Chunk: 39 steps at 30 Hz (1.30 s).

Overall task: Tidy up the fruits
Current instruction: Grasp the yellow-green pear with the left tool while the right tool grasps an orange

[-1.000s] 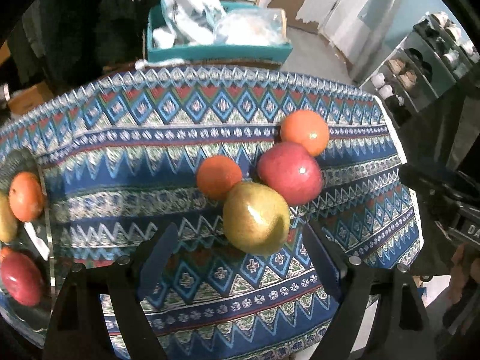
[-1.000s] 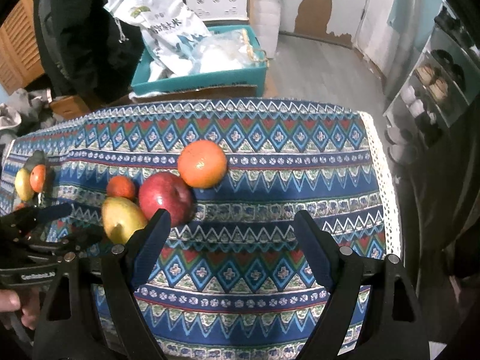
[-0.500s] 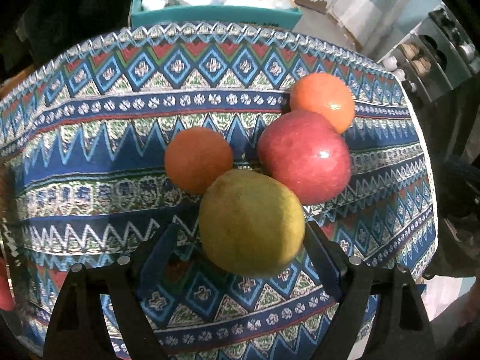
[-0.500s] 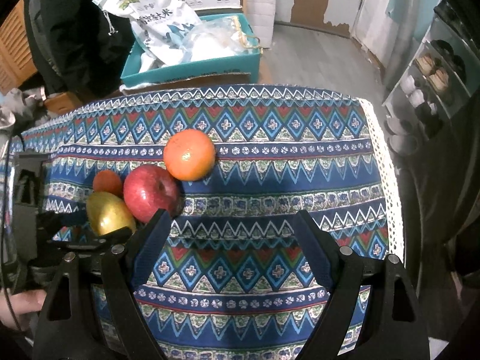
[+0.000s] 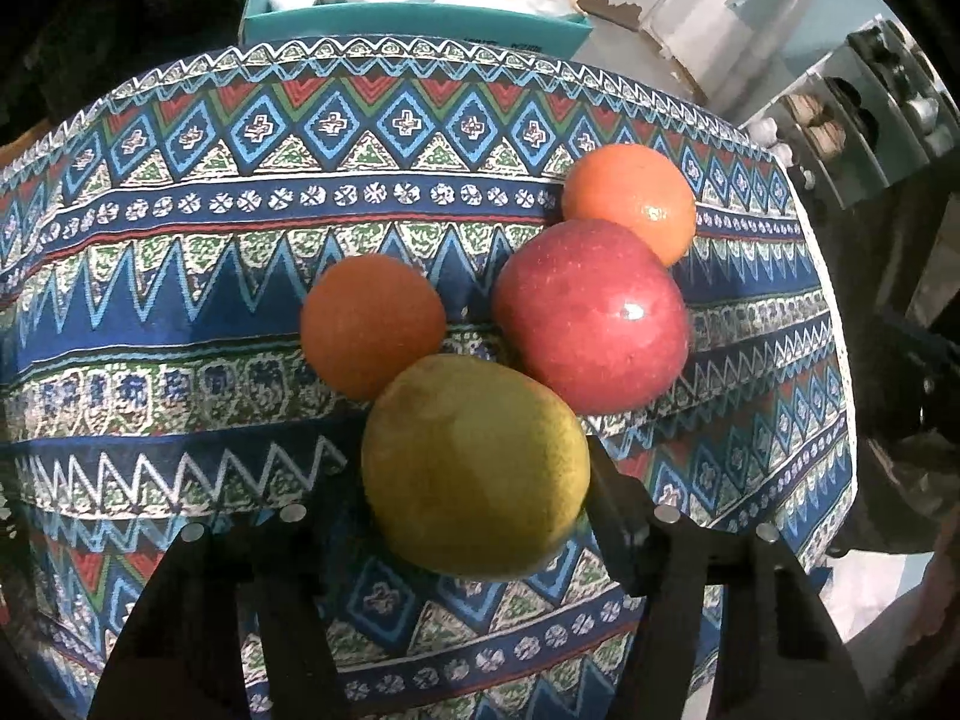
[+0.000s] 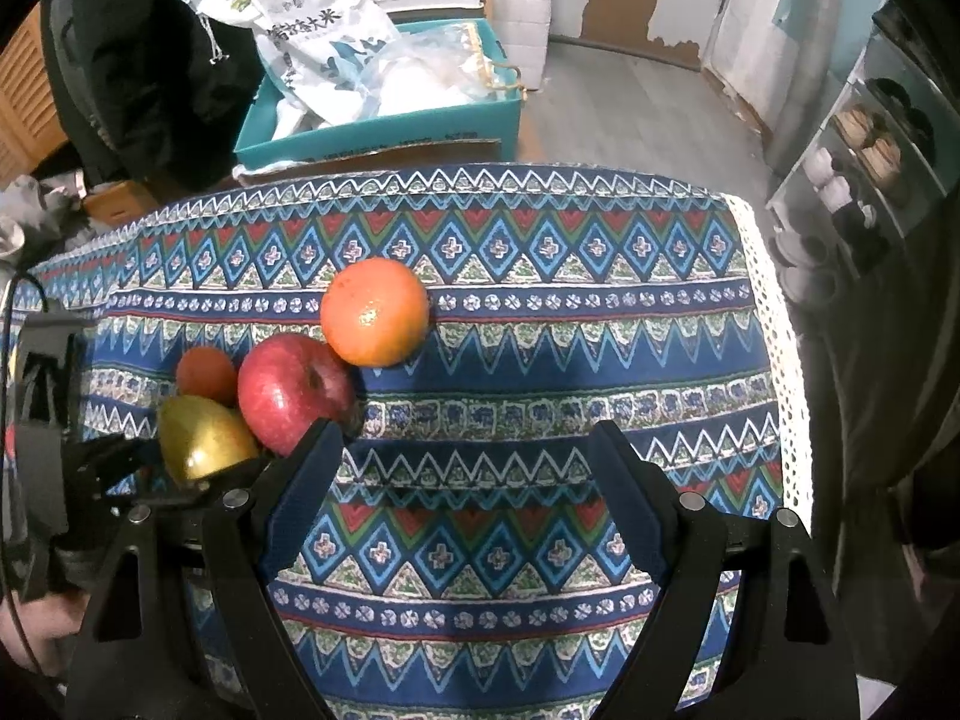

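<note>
A yellow-green pear [image 5: 475, 468] lies on the patterned tablecloth [image 5: 180, 276] between the fingers of my left gripper [image 5: 462, 510]. The jaws stand open around it; the right finger sits close against its side. Behind the pear lie a small orange [image 5: 372, 324], a red apple [image 5: 591, 315] and a larger orange [image 5: 630, 204], all bunched together. The right wrist view shows the same pear [image 6: 201, 438], apple [image 6: 294, 393], small orange [image 6: 206, 373] and large orange [image 6: 375, 311] at the left. My right gripper [image 6: 468, 468] is open and empty above the cloth.
A teal box [image 6: 384, 120] with plastic bags and a rice sack [image 6: 312, 30] stands on the floor behind the table. The table's right edge has a white lace border [image 6: 774, 324]. A shelf unit [image 6: 864, 156] stands at the right.
My left gripper has moved forward and down, so the pear now sits between its fingers and fills more of the view. The right gripper has barely moved.
</note>
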{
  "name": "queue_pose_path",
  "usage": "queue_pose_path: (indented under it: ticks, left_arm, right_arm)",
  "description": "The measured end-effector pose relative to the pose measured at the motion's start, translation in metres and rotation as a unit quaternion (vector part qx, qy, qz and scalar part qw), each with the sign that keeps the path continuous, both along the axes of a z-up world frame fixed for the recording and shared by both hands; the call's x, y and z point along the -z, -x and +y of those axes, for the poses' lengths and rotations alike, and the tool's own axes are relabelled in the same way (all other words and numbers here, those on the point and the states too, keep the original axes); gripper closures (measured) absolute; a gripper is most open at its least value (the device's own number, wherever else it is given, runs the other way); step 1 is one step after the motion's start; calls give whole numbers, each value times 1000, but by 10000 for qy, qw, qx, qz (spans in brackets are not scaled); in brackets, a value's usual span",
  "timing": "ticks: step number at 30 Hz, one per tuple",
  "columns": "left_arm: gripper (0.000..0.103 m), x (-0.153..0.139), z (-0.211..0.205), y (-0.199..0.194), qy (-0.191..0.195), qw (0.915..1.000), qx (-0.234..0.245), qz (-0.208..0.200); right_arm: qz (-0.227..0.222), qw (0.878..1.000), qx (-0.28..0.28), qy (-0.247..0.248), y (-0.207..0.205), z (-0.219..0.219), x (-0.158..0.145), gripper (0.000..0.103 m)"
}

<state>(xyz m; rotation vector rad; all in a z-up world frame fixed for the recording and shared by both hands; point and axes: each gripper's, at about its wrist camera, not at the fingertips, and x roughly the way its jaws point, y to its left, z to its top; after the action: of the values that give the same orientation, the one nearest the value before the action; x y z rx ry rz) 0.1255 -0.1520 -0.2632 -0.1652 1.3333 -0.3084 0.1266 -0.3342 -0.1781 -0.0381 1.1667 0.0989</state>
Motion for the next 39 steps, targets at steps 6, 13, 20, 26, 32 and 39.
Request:
queue_pose_path:
  ticks: [6, 13, 20, 26, 32, 39]
  left_arm:
    - [37, -23, 13, 5, -8, 9995, 133, -279]
    - [37, -56, 31, 7, -288, 9963, 192, -786]
    - [37, -72, 54, -6, -479, 9925, 64, -1120]
    - [37, -67, 71, -15, -513, 9926, -104, -1097]
    - [37, -59, 83, -20, -539, 9929, -232, -1038]
    - [37, -55, 91, -17, -525, 9934, -255, -984]
  right_arm:
    - [28, 9999, -89, -69, -12, 11, 6, 19]
    - [99, 9989, -196, -416, -36, 28, 14, 19]
    - [345, 9970, -100, -686, -67, 38, 34, 19]
    - [553, 9966, 3, -605, -83, 46, 60, 19]
    - [646, 9968, -8, -465, -92, 58, 76, 19]
    - [758, 9964, 96, -372, -95, 59, 92, 28]
